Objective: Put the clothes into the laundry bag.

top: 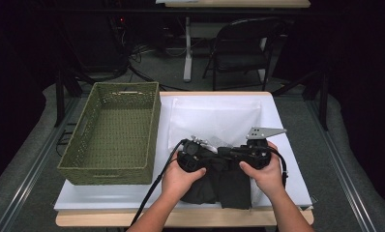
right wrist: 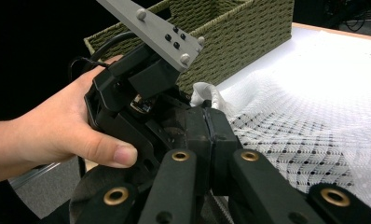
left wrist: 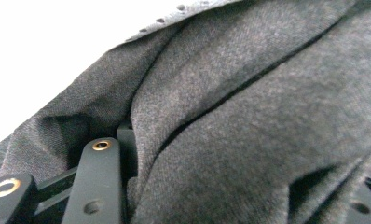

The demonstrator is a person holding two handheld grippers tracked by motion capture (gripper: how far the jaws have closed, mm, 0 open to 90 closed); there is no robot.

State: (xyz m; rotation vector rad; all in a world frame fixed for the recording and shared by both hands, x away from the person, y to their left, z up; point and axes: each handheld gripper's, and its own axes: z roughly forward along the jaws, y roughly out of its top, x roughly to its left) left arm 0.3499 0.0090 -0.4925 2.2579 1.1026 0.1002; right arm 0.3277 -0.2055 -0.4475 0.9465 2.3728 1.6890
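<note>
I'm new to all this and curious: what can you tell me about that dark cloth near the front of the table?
The dark cloth is a soft, charcoal-grey woven fabric, bunched and folded into thick creases. It lies at the near edge of the white table cover, partly hanging toward the person. Both hand-held grippers rest on its top edge: the right hand-held gripper is clamped on a fold, and the left hand-held gripper has fabric draped between its jaws.

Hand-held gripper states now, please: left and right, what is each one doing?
Left hand-held gripper: on the dark cloth; grip cannot be told.
Right hand-held gripper: closed on the dark cloth.
</note>
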